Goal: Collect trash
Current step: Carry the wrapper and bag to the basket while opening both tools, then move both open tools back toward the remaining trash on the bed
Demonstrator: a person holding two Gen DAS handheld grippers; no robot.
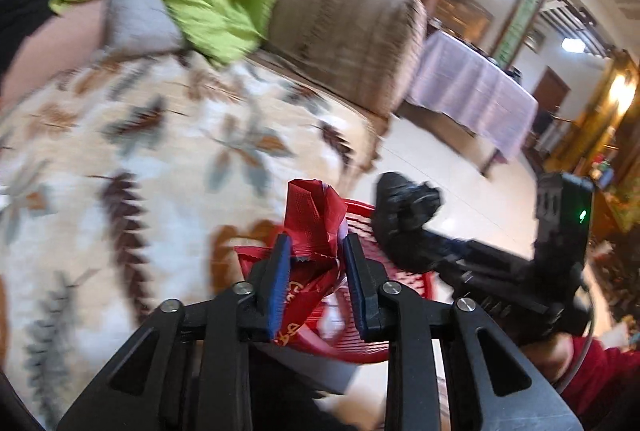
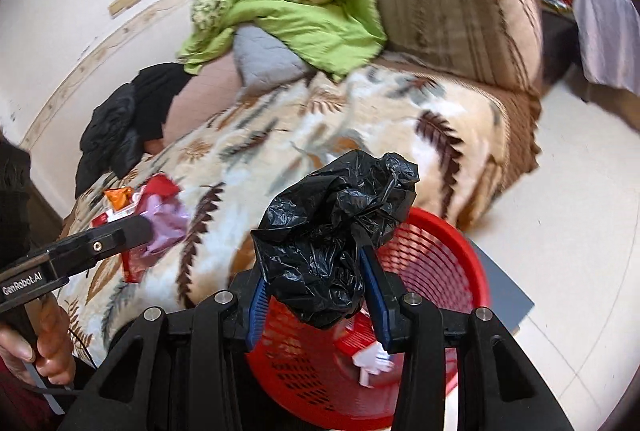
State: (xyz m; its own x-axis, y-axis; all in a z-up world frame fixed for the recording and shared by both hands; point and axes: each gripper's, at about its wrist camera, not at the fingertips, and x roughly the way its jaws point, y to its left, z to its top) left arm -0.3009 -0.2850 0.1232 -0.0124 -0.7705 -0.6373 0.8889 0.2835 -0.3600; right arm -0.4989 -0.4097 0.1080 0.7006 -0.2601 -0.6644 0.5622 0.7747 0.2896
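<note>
Two tongs each carry one piece of trash. The left tongs (image 1: 316, 251) pinch a crumpled red wrapper (image 1: 314, 219) between narrow blue pads; the right tongs (image 2: 316, 279) clamp a crumpled black plastic bag (image 2: 336, 235). Both hang over one red slatted basket (image 2: 440, 255) on the pale floor (image 2: 560, 231) beside the sofa. Inside the basket lie a red-and-white packet (image 2: 360, 343) and white scraps. A few more wrappers (image 2: 132, 207), orange, red and purple, rest on the leaf-patterned blanket (image 2: 280, 151).

Red basket (image 2: 436, 243) mouth lies open; sofa (image 2: 460, 3) crowds behind.
</note>
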